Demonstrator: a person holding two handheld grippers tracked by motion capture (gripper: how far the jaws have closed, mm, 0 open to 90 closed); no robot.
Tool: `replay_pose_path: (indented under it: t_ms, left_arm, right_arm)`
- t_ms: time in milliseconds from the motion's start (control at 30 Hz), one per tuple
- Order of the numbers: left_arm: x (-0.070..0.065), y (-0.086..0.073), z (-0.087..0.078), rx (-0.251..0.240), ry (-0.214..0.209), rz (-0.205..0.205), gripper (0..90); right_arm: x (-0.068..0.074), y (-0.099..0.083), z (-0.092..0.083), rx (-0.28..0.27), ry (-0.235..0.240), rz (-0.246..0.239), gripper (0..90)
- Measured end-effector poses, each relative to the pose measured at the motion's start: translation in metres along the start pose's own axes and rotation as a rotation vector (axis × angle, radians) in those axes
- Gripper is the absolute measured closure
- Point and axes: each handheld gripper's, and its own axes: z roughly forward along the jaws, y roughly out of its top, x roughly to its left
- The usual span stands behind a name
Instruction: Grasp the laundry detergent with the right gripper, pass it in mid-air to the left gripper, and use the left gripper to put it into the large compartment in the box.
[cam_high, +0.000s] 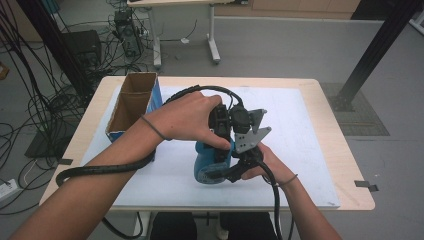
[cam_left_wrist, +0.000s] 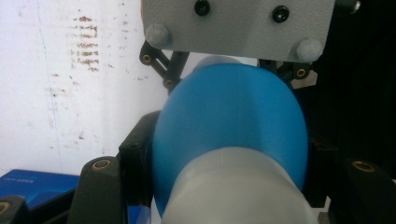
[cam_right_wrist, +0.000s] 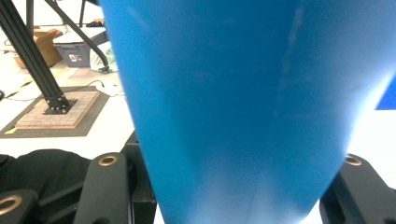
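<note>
A blue bottle with a whitish cap is held just above the white mat, between both hands. My left gripper comes down on it from above and is shut on the blue body just behind the cap. My right gripper comes in from the lower right and is shut on the same bottle, whose blue wall stands between its black jaws. The grey plate of the right gripper shows just beyond the bottle in the left gripper view.
An open cardboard box with blue sides stands at the table's left. A white mat covers most of the wooden table. Cables trail off the left edge. A blue carton corner lies low in the left gripper view.
</note>
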Motion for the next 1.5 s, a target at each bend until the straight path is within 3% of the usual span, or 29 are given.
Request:
replay_pose_path:
  t_ms: [333,1500]
  left_arm:
    - [0.0003,-0.0004,0.0004,0.013,0.000,-0.003,37.8]
    - [-0.0013,-0.0044,-0.0036,-0.014,0.012,-0.010,37.6]
  right_arm:
    - [-0.0005,0.0003,0.0014,0.001,0.002,0.001,41.7]
    - [-0.0012,0.0021,-0.0019,-0.008,-0.004,0.000,41.7]
